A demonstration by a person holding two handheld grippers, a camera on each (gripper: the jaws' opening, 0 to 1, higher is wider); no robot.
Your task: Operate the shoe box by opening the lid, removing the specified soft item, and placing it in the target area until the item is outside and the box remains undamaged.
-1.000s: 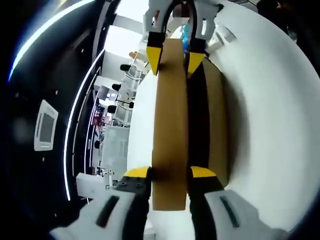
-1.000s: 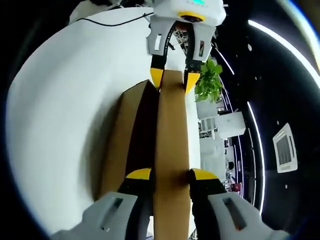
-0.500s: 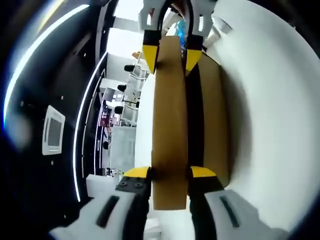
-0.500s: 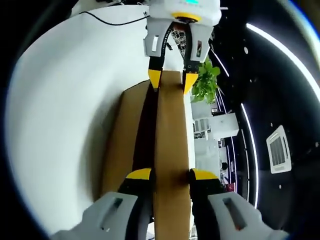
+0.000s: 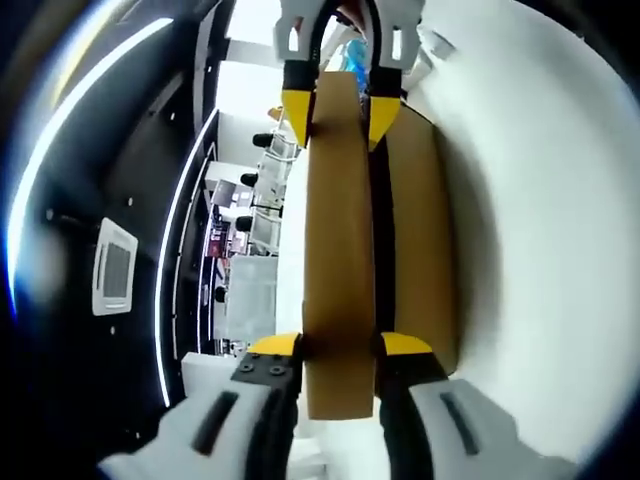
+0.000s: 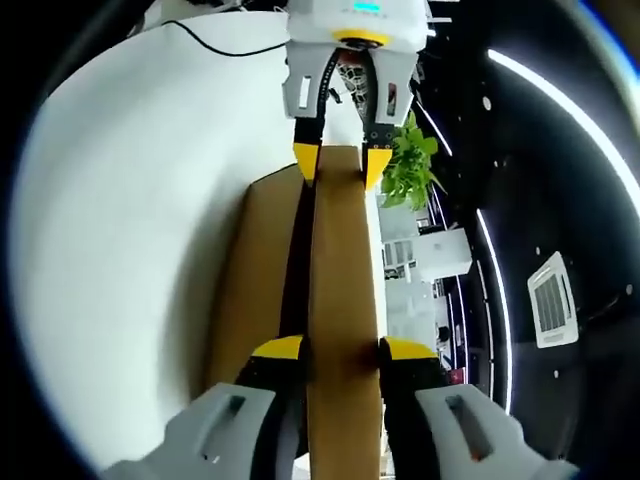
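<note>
Compared with the earlier frames, the dark gap between lid [image 5: 338, 230] and box [image 5: 425, 240] has narrowed, and the lid panel lies closer to the box wall. The left gripper [image 5: 338, 345] is clamped on the near lid edge; the right gripper [image 6: 335, 348] clamps the opposite edge. Each is seen at the far lid end in the other view. The box rests on the white table [image 6: 130, 220]. The box interior is hidden; the soft item cannot be made out. A potted plant [image 6: 410, 165] stands beyond.

Brown cardboard shoe box [image 5: 420, 240] centre-right of frame; lid [image 5: 338, 240] raised edge-on, apparently half open.
</note>
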